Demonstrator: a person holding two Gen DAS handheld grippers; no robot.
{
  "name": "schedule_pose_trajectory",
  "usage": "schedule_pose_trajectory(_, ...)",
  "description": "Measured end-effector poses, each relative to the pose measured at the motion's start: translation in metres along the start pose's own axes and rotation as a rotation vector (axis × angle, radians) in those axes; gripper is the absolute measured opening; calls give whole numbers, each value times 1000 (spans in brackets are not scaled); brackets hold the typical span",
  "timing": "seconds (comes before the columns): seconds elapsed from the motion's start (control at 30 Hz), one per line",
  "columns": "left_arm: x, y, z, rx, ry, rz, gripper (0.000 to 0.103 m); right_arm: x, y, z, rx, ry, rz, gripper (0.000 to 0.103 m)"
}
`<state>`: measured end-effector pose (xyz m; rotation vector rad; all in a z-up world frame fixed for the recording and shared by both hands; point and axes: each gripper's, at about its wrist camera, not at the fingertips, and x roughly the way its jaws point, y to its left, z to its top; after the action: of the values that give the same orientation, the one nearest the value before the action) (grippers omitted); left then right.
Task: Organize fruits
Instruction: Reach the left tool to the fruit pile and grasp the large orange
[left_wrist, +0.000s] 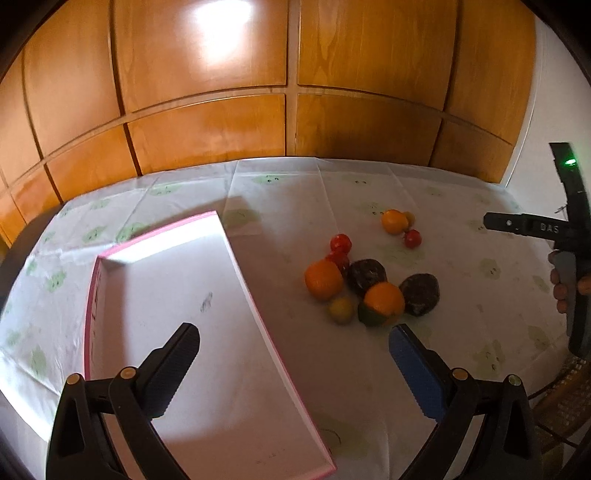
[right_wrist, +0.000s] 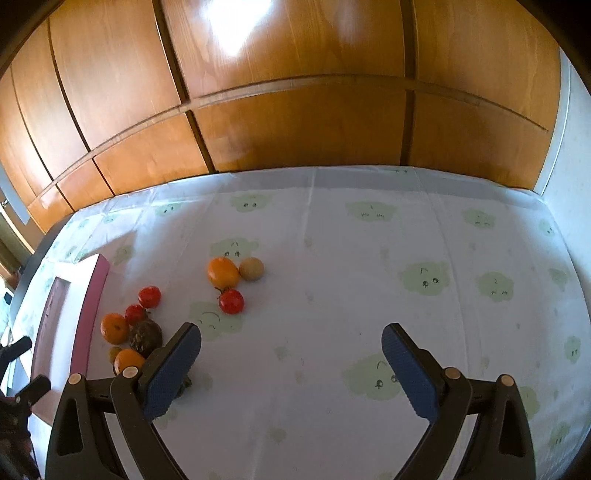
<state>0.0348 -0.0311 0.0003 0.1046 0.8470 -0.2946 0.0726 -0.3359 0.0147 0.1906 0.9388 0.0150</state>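
Lying loose beside the pink-rimmed tray, round fruits face both grippers, fingers spread, empty.

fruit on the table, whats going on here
A person holds a gripper in each hand over a table with a patterned cloth. Both the left gripper and the right gripper are open and hold nothing. A pink-edged tray sits empty on the left. The fruit lies loose on the cloth beside it: oranges, small red tomatoes and dark wrinkled fruits. Nothing has gone into the tray yet.
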Motion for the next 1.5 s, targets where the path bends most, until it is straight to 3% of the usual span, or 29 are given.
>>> schedule_pose_trajectory(0.17, 20, -4, 20, 52, 77, -66, 70, -4, 4, 2, -15, -14, 12, 100)
schedule_pose_trajectory(0.23, 29, -9, 25, 80, 101, -81, 64, -5, 5, 3, -18, -19, 14, 100)
schedule_pose_trajectory(0.4, 60, -22, 38, 139, 175, -110, 60, -5, 5, 3, -20, -12, 23, 100)
schedule_pose_trajectory(0.53, 86, -28, 45, 156, 229, -112, 45, -4, 6, 3, -27, -7, 28, 100)
schedule_pose_trajectory(1.0, 135, -27, 49, 152, 320, -133, 39, 0, 8, 4, -36, 6, 19, 100)
schedule_pose_trajectory(1.2, 118, -21, 47, 126, 262, -145, 38, 6, 9, 3, -36, 35, 38, 92)
schedule_pose_trajectory(1.43, 82, -2, 48, 41, 159, -172, 38, 16, 25, -5, -92, 104, 125, 59)
schedule_pose_trajectory(1.5, 72, 6, 45, 19, 141, -171, 38, 17, 31, -7, -98, 122, 175, 55)
